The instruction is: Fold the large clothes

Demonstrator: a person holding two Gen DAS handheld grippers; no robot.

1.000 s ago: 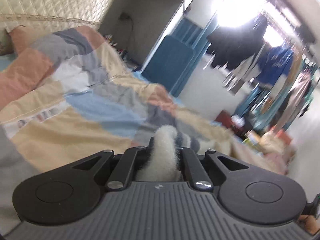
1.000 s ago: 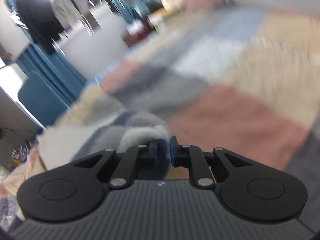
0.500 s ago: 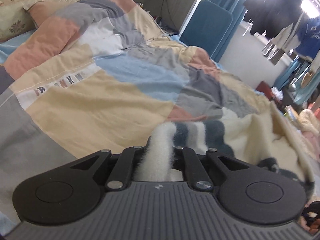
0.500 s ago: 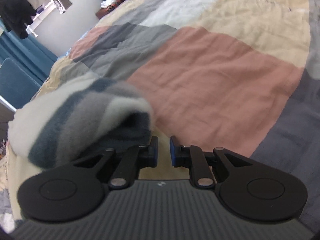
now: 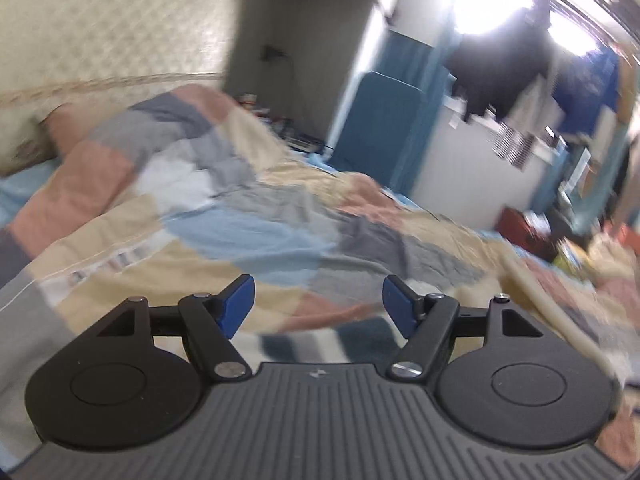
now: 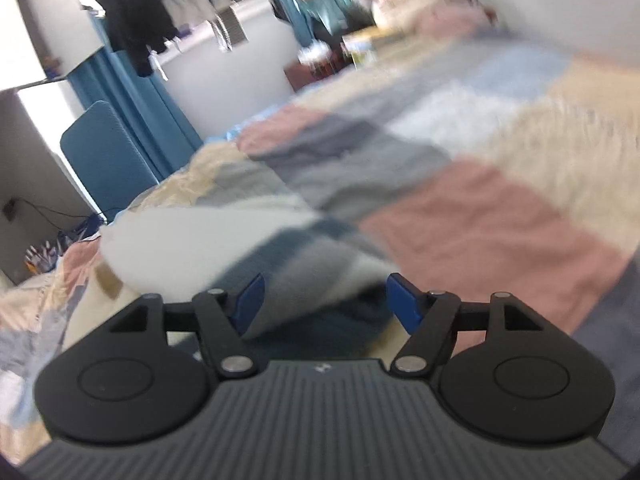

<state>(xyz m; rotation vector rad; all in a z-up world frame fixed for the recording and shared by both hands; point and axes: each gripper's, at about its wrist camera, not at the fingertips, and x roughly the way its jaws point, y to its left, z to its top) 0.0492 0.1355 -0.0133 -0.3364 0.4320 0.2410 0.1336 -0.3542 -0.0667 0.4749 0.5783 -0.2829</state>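
On the bed, over the patchwork quilt (image 5: 208, 236), I find my left gripper (image 5: 318, 306) spread wide, its blue pads (image 5: 236, 304) apart with nothing between them; the striped fleece garment (image 5: 320, 344) shows only as a blurred band of blue and white low between the fingers, lying on the quilt beneath. The right wrist view gives what the left does not: the garment (image 6: 224, 248) bulks up as a white and dark-blue fold lying on the quilt, its near edge reaching between the fingers. My right gripper (image 6: 324, 300) is likewise spread, pads (image 6: 250, 300) clear of each other; whether the left pad touches the fleece I cannot tell through the blur. Both grippers sit low and level, pointing across the bed. In the left view the quilt runs to a quilted headboard (image 5: 100, 32) at left and a blue chair (image 5: 380, 132) beyond the far edge. In the right view open quilt (image 6: 480, 216) lies to the right of the garment.
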